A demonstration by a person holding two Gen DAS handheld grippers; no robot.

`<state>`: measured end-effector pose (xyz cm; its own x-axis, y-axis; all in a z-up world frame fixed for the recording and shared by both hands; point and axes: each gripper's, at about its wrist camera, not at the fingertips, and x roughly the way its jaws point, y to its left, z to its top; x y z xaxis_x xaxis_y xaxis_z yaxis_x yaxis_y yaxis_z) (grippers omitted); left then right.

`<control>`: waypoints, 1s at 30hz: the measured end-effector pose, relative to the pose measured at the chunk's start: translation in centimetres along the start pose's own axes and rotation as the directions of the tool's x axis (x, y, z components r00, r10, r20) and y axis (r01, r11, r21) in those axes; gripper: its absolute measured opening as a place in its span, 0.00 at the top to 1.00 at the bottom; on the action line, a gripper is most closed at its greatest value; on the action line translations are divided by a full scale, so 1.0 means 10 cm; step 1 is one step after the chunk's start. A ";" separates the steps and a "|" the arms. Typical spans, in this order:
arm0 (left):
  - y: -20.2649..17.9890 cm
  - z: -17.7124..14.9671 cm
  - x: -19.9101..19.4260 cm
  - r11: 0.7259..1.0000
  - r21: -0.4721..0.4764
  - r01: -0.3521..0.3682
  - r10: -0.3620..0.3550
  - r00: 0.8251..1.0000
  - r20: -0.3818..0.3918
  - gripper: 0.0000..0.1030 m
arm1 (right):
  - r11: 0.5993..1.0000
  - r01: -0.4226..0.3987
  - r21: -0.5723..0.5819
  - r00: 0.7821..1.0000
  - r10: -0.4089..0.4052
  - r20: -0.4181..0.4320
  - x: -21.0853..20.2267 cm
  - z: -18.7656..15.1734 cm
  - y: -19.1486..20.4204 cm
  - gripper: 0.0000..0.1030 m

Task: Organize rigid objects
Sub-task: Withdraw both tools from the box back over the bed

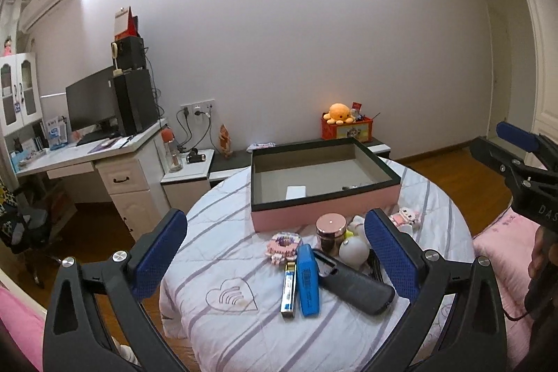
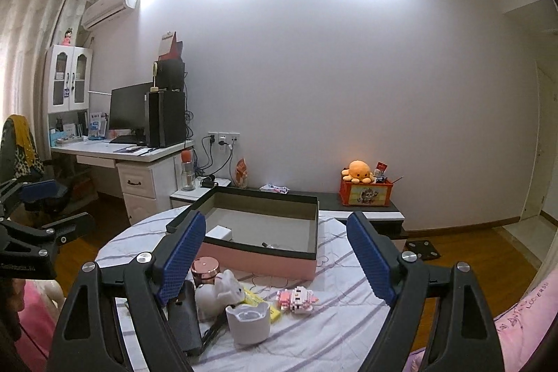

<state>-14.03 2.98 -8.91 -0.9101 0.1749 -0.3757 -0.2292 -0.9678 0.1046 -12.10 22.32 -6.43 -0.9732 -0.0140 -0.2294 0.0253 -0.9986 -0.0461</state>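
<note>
A shallow pink box (image 1: 324, 215) with a dark rim lies open at the far side of a round table (image 1: 223, 253) under a striped cloth. A small white box (image 1: 295, 191) lies inside it. In front of it sit a blue case (image 1: 308, 281), a black remote-like object (image 1: 352, 285), a slim white tube (image 1: 288, 288), a pink brick toy (image 1: 283, 243) and a rose-gold-capped jar (image 1: 329, 227). My left gripper (image 1: 277, 253) hangs open above them, holding nothing. My right gripper (image 2: 275, 260) is open and holds nothing, over a white rabbit (image 2: 219, 295), a white cup (image 2: 248, 323) and a pink brick figure (image 2: 296, 298).
A desk (image 1: 69, 159) with a monitor and a white nightstand (image 1: 188, 169) stand left of the table. An orange toy box (image 1: 347, 129) with a plush octopus sits on a low bench by the wall. Pink bedding (image 1: 502, 243) lies to the right.
</note>
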 end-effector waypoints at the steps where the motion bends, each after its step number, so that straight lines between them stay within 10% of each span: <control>1: 0.00 -0.01 -0.02 1.000 0.002 0.003 -0.003 1.000 -0.002 0.00 | 1.000 -0.001 0.001 1.000 0.001 -0.003 -0.02 -0.01 0.00 0.18; 30: 0.21 -0.54 0.57 0.999 0.011 -0.046 0.047 0.975 -0.216 0.00 | 0.999 -0.017 0.034 0.986 0.023 -0.167 0.37 -0.46 -0.11 0.18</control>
<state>-17.83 0.94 -15.78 -0.8239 0.0856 -0.5602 -0.1908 -0.9727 0.1320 -14.66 23.56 -11.69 -0.9207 -0.0282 -0.3892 0.0344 -0.9994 -0.0090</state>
